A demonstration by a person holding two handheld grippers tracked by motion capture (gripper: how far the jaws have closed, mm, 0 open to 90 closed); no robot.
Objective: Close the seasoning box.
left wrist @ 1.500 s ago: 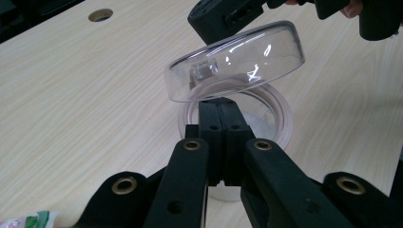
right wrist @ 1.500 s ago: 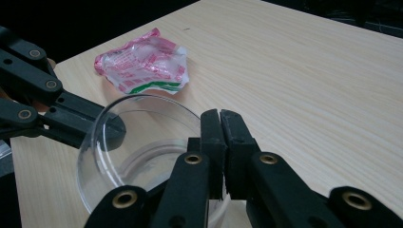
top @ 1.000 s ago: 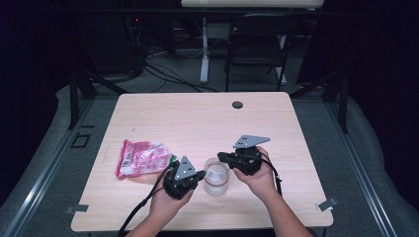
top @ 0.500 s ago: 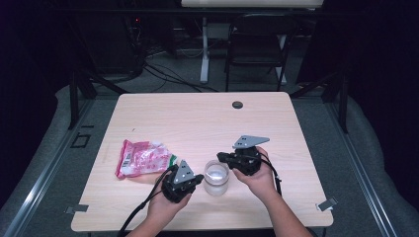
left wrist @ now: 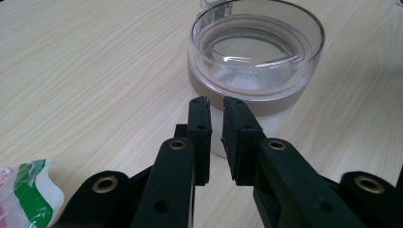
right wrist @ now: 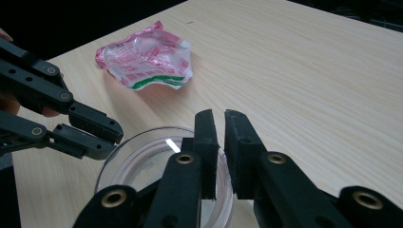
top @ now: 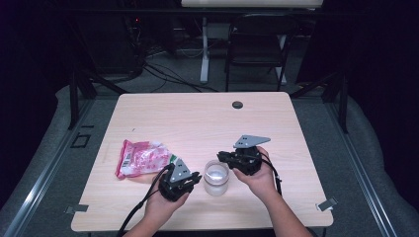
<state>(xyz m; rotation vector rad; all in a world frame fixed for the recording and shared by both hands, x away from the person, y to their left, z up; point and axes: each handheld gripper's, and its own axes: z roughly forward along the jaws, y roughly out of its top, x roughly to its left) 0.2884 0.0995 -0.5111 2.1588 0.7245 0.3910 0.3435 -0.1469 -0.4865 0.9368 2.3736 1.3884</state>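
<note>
Both grippers, left (left wrist: 216, 102) and right (right wrist: 219, 115), have just been opening narrowly, nothing gripped; the jar (left wrist: 254, 66) ahead should be grasped next.

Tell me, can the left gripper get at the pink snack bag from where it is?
Probably yes. The pink snack bag lies flat just beside the left gripper, with bare table between them. The clear jar stands on the gripper's other side, so nothing blocks the way; its jaws, narrowly parted, hold nothing.

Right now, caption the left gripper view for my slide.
Left claw, its jaws a narrow gap apart and just opening, faces a clear lidded jar on the wooden table.
</note>
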